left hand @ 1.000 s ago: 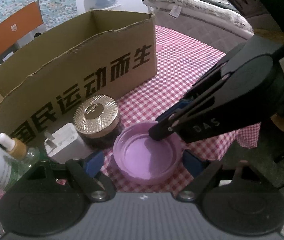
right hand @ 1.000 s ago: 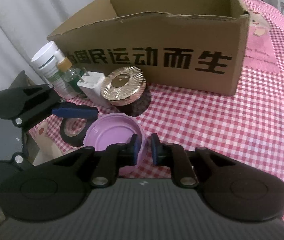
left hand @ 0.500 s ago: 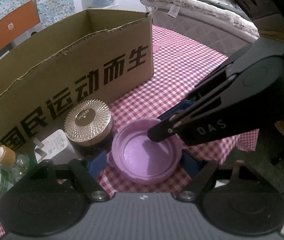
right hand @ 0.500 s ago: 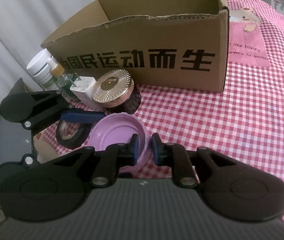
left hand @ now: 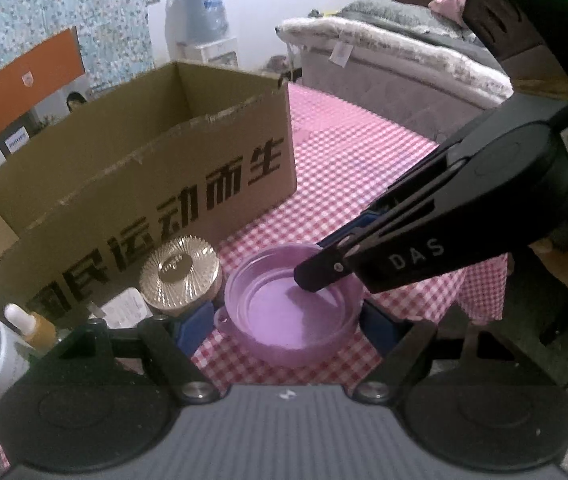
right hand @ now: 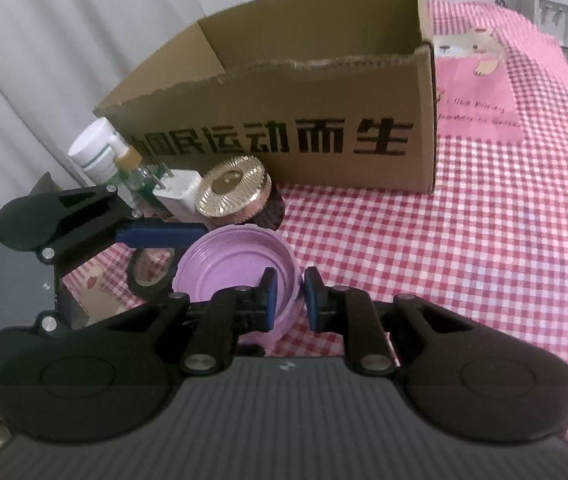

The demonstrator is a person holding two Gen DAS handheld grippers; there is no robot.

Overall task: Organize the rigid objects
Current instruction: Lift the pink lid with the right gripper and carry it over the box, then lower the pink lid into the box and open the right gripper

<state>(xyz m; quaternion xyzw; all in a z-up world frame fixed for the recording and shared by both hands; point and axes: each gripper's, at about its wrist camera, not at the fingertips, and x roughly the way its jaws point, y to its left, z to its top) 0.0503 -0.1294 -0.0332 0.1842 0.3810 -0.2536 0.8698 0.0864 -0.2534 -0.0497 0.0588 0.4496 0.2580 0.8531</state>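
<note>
A purple lid (left hand: pixel 284 320) lies open side up between the blue pads of my left gripper (left hand: pixel 287 327), which touch it on both sides. My right gripper (right hand: pixel 291 280) is shut on the lid's near rim (right hand: pixel 293 300), one pad inside and one outside. In the left wrist view the right gripper (left hand: pixel 315 276) reaches in from the right, its tip inside the lid. The right wrist view shows one blue finger (right hand: pixel 160 236) of the left gripper against the lid's far left edge. The lid (right hand: pixel 236 268) sits tilted close over the checked cloth.
An open cardboard box (right hand: pixel 284 100) stands behind. In front of it are a gold-topped jar (right hand: pixel 232 196), a white charger plug (right hand: pixel 178 196), a dropper bottle (right hand: pixel 132 164) and a white bottle (right hand: pixel 94 148). A black tape roll (right hand: pixel 150 276) lies left of the lid. The table edge (left hand: pixel 483 304) is near.
My left gripper's pads have come in from a small gap to touch the lid's sides. The right gripper has kept its pinch on the rim. Both views have tilted slightly.
</note>
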